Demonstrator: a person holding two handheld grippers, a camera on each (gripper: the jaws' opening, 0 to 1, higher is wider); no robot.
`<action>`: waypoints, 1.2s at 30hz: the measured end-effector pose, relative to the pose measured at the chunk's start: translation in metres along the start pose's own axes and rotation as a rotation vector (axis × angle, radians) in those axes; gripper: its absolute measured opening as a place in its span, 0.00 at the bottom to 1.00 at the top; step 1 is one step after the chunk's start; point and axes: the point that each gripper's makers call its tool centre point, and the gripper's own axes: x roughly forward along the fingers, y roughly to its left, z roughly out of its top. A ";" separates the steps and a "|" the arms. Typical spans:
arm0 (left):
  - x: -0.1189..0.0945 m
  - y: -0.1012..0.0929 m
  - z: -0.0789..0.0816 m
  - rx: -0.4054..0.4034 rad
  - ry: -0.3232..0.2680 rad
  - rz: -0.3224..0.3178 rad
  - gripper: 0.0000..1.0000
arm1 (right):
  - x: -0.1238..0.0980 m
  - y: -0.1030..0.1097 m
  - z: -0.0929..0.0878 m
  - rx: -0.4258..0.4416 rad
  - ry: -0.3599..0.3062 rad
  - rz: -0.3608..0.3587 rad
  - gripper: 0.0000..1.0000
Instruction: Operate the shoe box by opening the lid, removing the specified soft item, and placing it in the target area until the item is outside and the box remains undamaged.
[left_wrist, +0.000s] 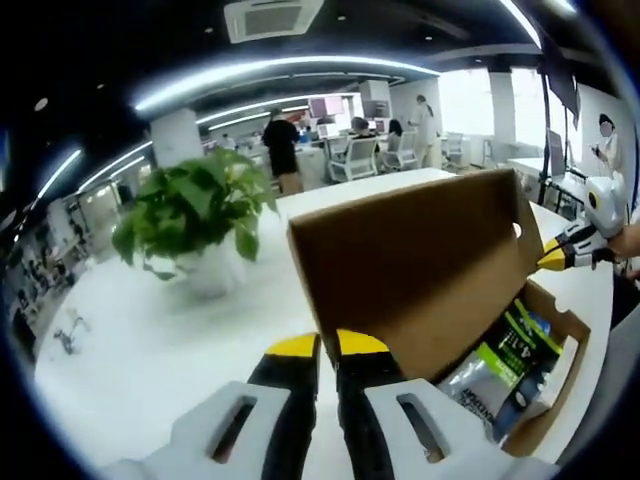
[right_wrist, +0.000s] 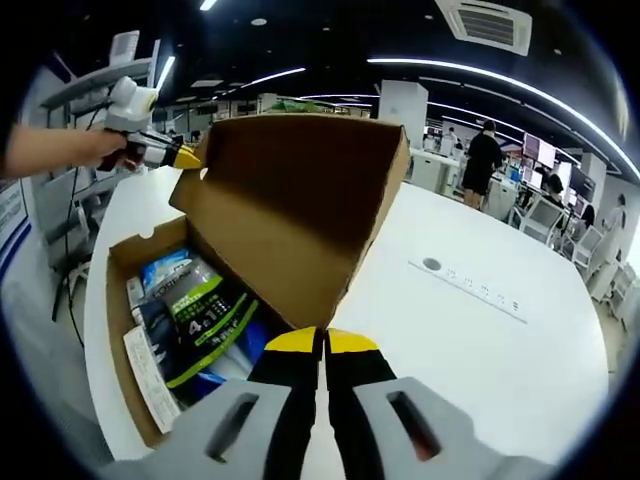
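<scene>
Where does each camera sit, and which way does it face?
Left gripper view: rides the left hand-held gripper, looking across the table at the raised lid and a plant; its own jaws are closed at the lid's edge.
Right gripper view: rides the right hand-held gripper, looking at the lid and the packets in the box; its own jaws and a hand show.
Shared: lid, box, packets, and each other's gripper.

open office, white table, potted plant, curved ceiling lights.
</scene>
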 end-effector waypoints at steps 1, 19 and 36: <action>0.000 0.000 -0.002 -0.007 0.003 -0.001 0.02 | 0.000 0.000 0.000 -0.001 0.001 0.000 0.00; -0.003 -0.008 -0.040 -0.088 0.045 -0.004 0.00 | 0.003 -0.003 0.001 0.009 0.007 0.007 0.00; -0.003 -0.011 -0.052 -0.116 0.070 -0.007 0.00 | 0.010 -0.008 0.005 0.007 0.025 0.012 0.01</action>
